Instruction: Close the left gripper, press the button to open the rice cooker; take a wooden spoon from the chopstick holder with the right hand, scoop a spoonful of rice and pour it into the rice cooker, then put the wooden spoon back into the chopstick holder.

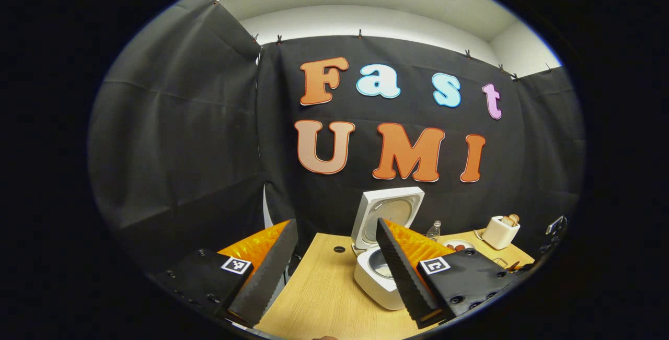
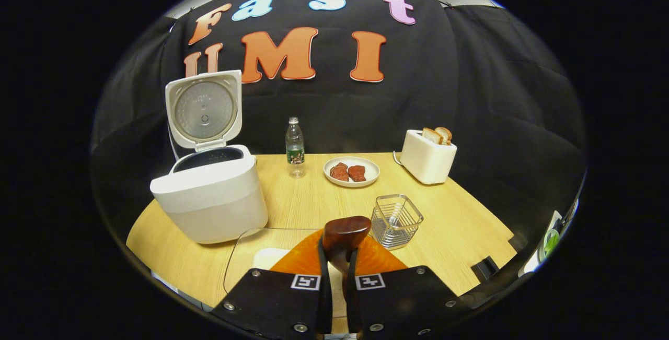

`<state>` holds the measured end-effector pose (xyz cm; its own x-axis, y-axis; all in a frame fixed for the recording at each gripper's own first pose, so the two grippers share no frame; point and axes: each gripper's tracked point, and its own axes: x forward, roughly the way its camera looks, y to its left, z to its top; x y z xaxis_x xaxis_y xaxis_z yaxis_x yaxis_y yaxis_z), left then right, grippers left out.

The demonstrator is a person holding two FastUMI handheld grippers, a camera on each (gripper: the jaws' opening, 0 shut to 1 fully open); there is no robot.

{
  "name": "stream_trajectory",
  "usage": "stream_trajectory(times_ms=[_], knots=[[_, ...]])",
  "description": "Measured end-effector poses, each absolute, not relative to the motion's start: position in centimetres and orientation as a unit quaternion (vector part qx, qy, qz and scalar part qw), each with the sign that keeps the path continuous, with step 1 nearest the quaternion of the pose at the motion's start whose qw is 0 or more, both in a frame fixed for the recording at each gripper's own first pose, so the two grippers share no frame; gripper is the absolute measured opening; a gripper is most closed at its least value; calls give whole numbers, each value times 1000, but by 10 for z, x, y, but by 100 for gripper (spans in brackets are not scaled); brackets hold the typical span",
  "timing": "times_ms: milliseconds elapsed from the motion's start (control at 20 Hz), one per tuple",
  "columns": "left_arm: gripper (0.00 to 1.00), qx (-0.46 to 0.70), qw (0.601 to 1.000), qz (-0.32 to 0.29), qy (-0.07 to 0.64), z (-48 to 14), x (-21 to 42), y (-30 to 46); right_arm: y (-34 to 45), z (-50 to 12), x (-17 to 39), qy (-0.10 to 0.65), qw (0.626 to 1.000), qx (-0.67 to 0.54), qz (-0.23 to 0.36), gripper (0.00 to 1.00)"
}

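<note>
Black cloth walls close in a booth around a light wood table (image 2: 449,225).

Rice cooker (image 2: 211,199) sits at the table's left in the right gripper view, lid (image 2: 204,110) swung up and standing open, dark inner pot visible under it. In the left gripper view the cooker (image 1: 373,277) is straight ahead, partly behind one finger, lid up too.

Right gripper (image 2: 338,277) is low at centre, fingers clamped together on the stem of a wooden spoon (image 2: 345,233). Spoon bowl sticks up just past the fingertips. Can't tell whether it carries rice. Under the gripper lies a clear glass dish (image 2: 245,256) w/ something pale inside, near the cooker's front.

Wire chopstick holder (image 2: 395,220) stands just right of the spoon, upright, apart from it.

Farther back: water bottle (image 2: 295,147) upright near the cooker, a plate (image 2: 351,179) w/ two reddish pieces (image 2: 348,172) beside it, then a white toaster (image 2: 427,156) w/ two bread slices (image 2: 438,134) poking out, at the far right.

Left gripper (image 1: 334,272) hangs above the table's near edge, fingers wide apart, holding nothing.
</note>
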<state>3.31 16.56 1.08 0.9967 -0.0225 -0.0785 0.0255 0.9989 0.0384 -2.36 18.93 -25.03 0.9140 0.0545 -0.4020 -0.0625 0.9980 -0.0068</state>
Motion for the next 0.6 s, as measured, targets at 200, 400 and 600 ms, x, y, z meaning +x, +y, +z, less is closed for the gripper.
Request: stream_trajectory(times_ms=[200,400,600], knots=[[100,20,999,-9,36,9,35,176,194,-253,-28,204,979,-12,25,12],[100,13,999,-7,45,-1,35,182,209,-263,-36,205,979,-19,16,13],[100,14,999,1,44,0,33,193,228,-269,-46,204,979,23,19,12]])
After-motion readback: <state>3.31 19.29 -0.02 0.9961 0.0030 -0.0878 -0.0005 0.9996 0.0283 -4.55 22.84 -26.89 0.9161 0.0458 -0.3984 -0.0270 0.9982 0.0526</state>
